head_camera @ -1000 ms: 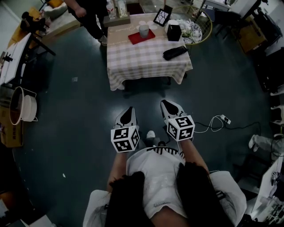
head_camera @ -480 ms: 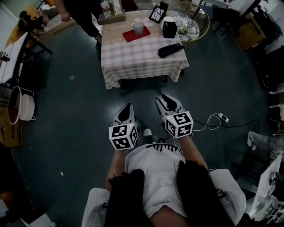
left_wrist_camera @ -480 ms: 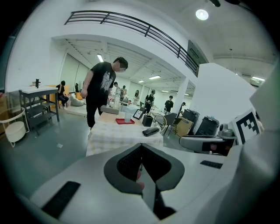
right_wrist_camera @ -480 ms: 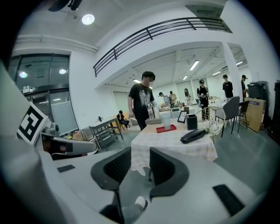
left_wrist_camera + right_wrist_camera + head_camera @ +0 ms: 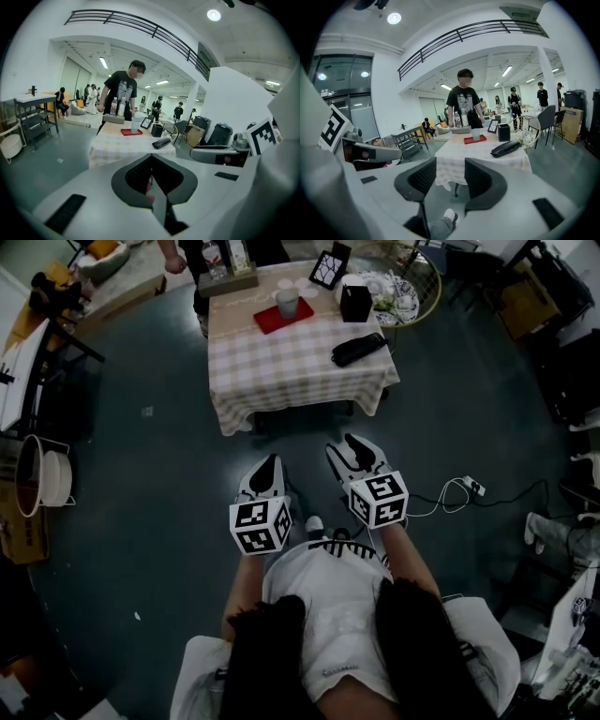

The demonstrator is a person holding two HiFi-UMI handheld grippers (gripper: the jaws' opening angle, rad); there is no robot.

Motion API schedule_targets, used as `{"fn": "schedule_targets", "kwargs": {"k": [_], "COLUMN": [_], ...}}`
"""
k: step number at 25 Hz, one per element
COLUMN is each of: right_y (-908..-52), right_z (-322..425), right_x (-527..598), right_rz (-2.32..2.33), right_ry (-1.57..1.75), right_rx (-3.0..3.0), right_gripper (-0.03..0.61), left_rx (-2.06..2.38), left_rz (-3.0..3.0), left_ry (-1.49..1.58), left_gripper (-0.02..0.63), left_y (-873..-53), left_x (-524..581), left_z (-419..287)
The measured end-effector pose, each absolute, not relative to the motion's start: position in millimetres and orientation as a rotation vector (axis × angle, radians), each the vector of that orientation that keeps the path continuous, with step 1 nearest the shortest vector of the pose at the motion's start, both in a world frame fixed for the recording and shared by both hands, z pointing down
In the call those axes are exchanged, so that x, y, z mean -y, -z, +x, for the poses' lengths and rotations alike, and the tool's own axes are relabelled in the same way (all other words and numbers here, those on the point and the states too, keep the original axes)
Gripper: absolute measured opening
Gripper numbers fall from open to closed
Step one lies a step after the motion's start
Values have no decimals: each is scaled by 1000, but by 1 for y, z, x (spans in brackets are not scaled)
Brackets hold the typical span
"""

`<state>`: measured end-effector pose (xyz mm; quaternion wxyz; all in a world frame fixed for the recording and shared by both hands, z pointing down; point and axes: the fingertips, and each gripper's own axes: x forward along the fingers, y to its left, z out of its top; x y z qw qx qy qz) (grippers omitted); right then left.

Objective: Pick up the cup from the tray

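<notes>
Two grippers were held low at the person's front, over bare floor and well apart from the table [image 5: 309, 381], which stood at twelve o'clock in the head view. The left gripper [image 5: 268, 468] had its jaws pressed together with nothing between them, as its own view showed. The right gripper [image 5: 356, 451] had its jaws parted to a moderate gap and opening. Only floor and the table's near edge showed through that gap, so it held nothing. The cup [image 5: 288, 303], pale and upright, stood on the red tray [image 5: 272, 322] near the table's far edge, at about eleven o'clock from the table's middle. A black box [image 5: 355, 304] stood at about one o'clock on the cloth, and a long black pouch [image 5: 363, 350] lay at about three o'clock, both apart from the tray. A standing person [image 5: 462, 104] was at the far side, just behind the tray. In the right gripper view the cup [image 5: 476, 134] sat slightly to the one o'clock side of the gap between the jaws. By my reading this was the approach step, with the reach itself not yet begun and nothing grasped. The next move would probably call for closing the distance to the table. The open right gripper would then pass over the near part of the cloth, and its jaws would settle either side of the cup's wall before closing. They might need to open wider for the cup, and they should keep off the tray's rim.
</notes>
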<state>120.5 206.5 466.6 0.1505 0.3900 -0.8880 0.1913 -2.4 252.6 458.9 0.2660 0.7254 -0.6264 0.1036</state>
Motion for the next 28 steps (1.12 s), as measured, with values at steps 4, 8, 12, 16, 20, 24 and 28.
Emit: {"fn": "schedule_targets", "kwargs": {"k": [4,8,12,16,20,24,28], "right_y": [-469,-474,-473,-470,-469,-466,-461], "right_z": [109,100,94,80,64,49,35], "right_x": [-191,-170,-144,-114,-87,-59,-32], "right_rz": [1118,1113,1131,1148,1161,1184,1214], "right_ry": [-563,-538,-541,-549,-568,-576,-581], "right_rx": [2547,2525,2510,2514,2510,2502,2501], "right_gripper": [180,181,183,193,199,201,210], "left_rx": [1686,1676,1654,1634,1619,1609,1586], "left_rz": [1946,1935,1938,1945,1950,1954,1970], "left_ry": [-287,-283,-268,-266,-273,-276,-288], "left_gripper": [6,6,6,6,6,6,6], "left_y": [-464,-469,-471,-472,-471,-468,-467], "left_x": [-237,-215,-189,-157,-126,-95,-66], "left_z": [-13,-22,-30,-42,-57,-76,-90]}}
